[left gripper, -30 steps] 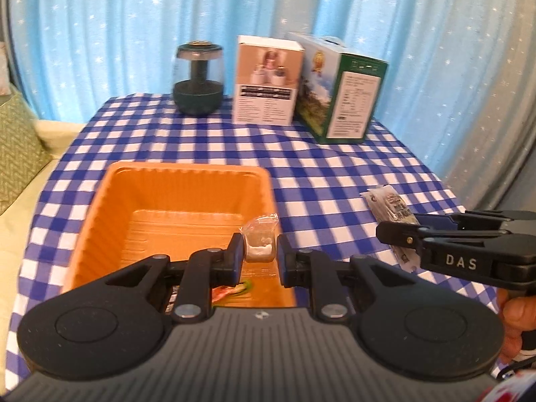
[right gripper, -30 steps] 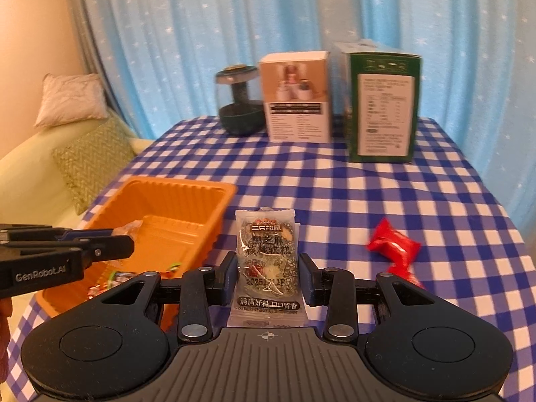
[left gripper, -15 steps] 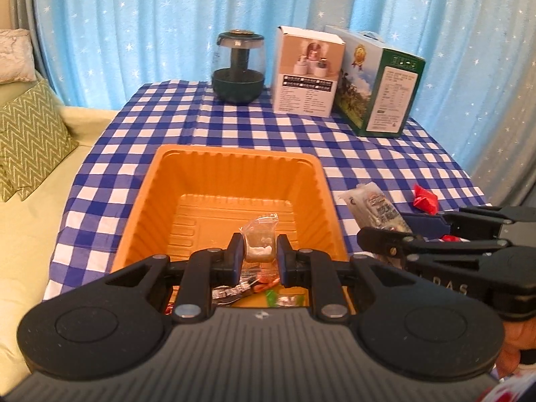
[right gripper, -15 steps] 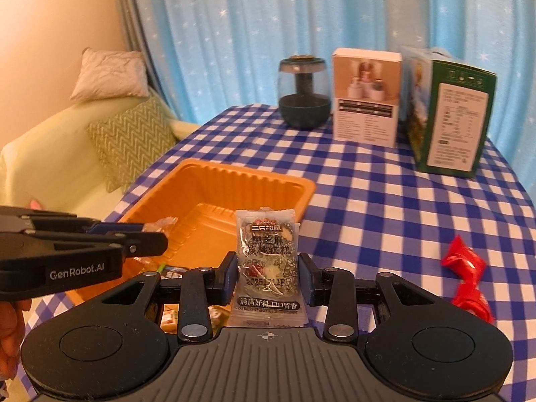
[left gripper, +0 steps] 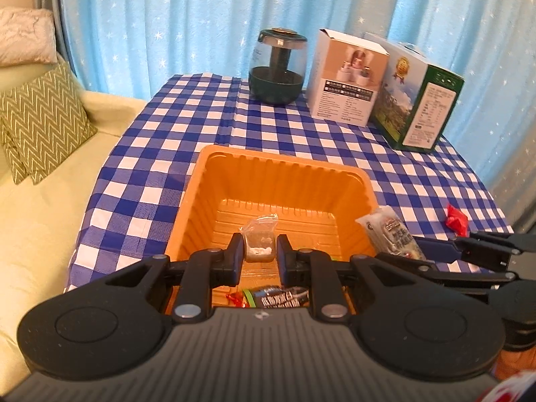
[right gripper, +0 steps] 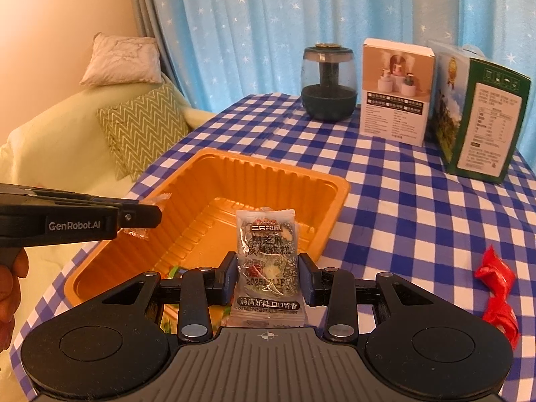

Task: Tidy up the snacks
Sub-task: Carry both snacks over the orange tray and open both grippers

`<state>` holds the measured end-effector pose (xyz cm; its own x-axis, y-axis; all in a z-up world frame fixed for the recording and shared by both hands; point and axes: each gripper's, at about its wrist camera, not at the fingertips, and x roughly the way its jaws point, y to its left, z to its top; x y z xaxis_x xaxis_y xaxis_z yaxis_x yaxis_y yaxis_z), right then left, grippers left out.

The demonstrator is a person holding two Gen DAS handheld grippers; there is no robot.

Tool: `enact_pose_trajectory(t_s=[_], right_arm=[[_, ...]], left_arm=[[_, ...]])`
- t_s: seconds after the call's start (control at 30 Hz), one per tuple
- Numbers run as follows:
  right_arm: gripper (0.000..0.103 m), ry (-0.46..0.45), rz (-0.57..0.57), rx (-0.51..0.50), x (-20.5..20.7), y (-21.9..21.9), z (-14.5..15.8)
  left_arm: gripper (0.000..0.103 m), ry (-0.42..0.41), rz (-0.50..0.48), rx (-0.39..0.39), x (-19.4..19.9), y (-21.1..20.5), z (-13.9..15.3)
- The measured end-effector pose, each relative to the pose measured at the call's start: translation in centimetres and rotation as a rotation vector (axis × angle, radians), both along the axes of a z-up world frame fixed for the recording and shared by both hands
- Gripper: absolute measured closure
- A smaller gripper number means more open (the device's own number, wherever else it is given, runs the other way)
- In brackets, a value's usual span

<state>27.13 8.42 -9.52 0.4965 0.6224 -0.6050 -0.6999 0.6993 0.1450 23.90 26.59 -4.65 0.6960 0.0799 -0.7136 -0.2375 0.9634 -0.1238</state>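
A: What are you holding?

B: My left gripper pinches a small clear candy. My right gripper pinches a sesame cake packet. Both hang over the near part of the orange tray

A: What could go wrong?

B: The packet is near the tray's right wall. Let go too soon, and it could land on the checked cloth, by the red candies
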Motion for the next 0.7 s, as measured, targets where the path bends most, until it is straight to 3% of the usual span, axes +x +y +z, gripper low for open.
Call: enact_pose_trajectory(t_s=[0.7], right_arm=[[0.065, 0.001, 0.050, -0.028, 4.3, 3.8, -2.0]], left_arm=[[0.085, 0.027, 0.026, -0.028, 3.7, 2.3, -2.6]])
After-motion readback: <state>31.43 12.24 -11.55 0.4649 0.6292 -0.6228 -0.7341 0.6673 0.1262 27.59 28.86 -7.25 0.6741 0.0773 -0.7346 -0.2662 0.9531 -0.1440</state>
